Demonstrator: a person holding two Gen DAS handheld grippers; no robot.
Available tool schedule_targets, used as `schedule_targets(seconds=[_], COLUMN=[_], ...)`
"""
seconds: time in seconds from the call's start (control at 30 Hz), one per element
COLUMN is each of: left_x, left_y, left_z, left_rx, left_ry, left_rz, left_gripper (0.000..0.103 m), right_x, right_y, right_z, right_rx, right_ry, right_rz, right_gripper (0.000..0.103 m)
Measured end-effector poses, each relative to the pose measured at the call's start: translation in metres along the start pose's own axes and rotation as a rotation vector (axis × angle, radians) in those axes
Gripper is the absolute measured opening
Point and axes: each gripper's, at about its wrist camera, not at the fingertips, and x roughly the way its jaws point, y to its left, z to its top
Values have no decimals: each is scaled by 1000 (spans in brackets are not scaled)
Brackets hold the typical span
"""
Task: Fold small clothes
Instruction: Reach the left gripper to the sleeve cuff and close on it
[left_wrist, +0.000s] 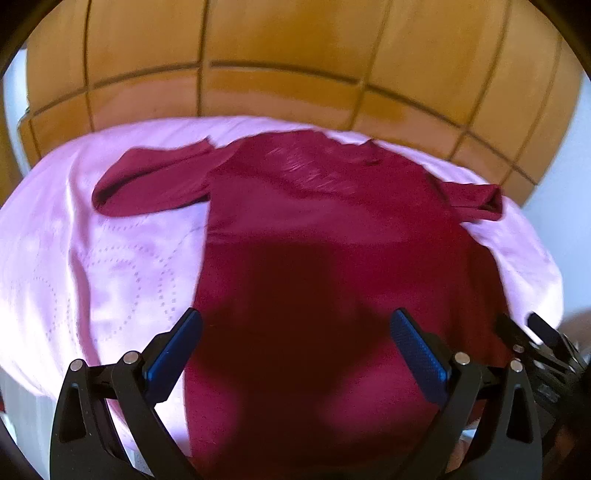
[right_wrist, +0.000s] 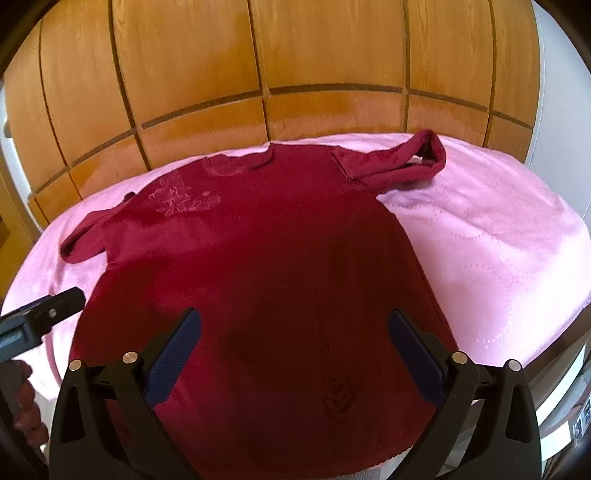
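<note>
While the red shirt (right_wrist: 251, 266) lies flat on the pink bed cover (right_wrist: 498, 240), left gripper (left_wrist: 295, 354) and right gripper (right_wrist: 293, 350) hover, jaws open and empty; likely next: grasp the 12 o'clock sleeves.

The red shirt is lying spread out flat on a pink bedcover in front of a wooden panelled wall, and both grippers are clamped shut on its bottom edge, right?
Not quite. The red shirt does lie spread on the pink bedcover before the wooden panelled wall, but neither gripper is clamped. The right wrist view shows the right gripper open above the cloth, and the left wrist view shows the left gripper open too.
</note>
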Motion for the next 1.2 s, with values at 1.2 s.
schedule_targets(seconds=[1.2], left_x=[114], left_y=[154], left_z=[132], left_rx=[72], left_ry=[-102], left_rz=[308], left_gripper=[100], right_x=[98], right_y=[3], right_z=[16], right_rx=[59], right_ry=[95], right_rz=[127], right_gripper=[100])
